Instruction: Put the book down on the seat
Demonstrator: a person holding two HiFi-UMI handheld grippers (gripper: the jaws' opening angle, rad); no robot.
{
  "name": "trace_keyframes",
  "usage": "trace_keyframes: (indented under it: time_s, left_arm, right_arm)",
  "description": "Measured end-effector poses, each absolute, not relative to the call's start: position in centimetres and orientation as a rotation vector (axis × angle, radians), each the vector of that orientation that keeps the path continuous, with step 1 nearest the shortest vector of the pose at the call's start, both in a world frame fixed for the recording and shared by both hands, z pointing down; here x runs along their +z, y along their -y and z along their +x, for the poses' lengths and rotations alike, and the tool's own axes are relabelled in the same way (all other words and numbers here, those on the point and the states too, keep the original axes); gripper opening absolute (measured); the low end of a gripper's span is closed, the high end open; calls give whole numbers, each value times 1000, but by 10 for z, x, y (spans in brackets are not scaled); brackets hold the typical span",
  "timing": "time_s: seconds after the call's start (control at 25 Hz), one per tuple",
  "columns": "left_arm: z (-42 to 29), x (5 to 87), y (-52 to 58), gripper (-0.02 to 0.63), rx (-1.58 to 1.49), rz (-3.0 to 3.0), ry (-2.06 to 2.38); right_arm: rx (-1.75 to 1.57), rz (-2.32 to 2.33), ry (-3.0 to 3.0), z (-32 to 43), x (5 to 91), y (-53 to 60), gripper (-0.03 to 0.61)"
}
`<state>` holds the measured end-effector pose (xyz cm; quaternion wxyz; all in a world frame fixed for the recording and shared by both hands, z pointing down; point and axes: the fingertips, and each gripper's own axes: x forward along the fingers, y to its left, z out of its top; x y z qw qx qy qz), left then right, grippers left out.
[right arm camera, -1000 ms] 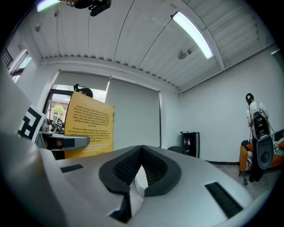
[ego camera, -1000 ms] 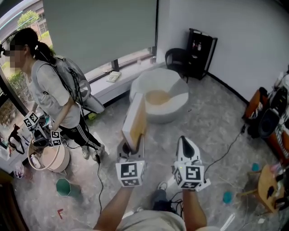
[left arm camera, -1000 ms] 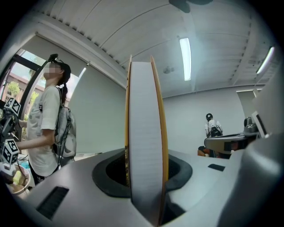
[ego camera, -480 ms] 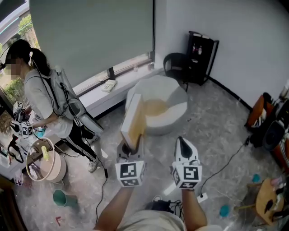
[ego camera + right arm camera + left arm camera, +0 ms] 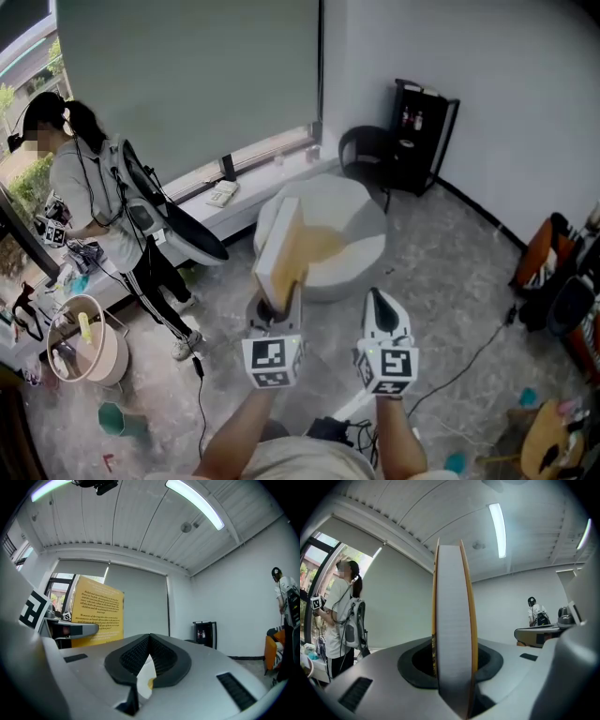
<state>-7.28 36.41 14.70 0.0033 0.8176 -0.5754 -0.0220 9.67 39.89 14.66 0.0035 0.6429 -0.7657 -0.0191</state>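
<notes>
My left gripper (image 5: 272, 306) is shut on a thick book (image 5: 279, 247) with yellow covers and white page edges, held upright. In the left gripper view the book (image 5: 453, 620) stands edge-on between the pads, filling the gap. The seat (image 5: 362, 202), a round white armchair with a yellowish cushion, stands on the floor just beyond the book. My right gripper (image 5: 378, 300) hovers to the right of the book, jaws together, gripping nothing that I can make out. In the right gripper view its pads (image 5: 165, 654) meet, and the book's yellow back cover (image 5: 96, 612) shows at the left.
A person with a backpack (image 5: 96, 199) stands at the left by the window. A black chair (image 5: 362, 150) and a black cabinet (image 5: 424, 120) stand behind the seat. A round tub (image 5: 82, 339), a green bucket (image 5: 112, 418) and a floor cable (image 5: 469, 349) lie around me.
Both grippers keep their pose, the book still held upright. The view has shifted a little, and the person at the left has stepped back toward the window.
</notes>
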Motion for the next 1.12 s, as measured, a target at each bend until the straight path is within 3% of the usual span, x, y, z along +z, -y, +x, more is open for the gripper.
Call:
trace_keyframes:
  time_s: [0.48,1.12]
  left_arm:
    - [-66,166,-290,147,-61,2570,1782]
    - [-91,171,-94,147,-73,2609,1696]
  right_arm:
    - [-44,2062,2371,112,163,-326,3]
    - [-70,2081,2293,74,164,-137,3]
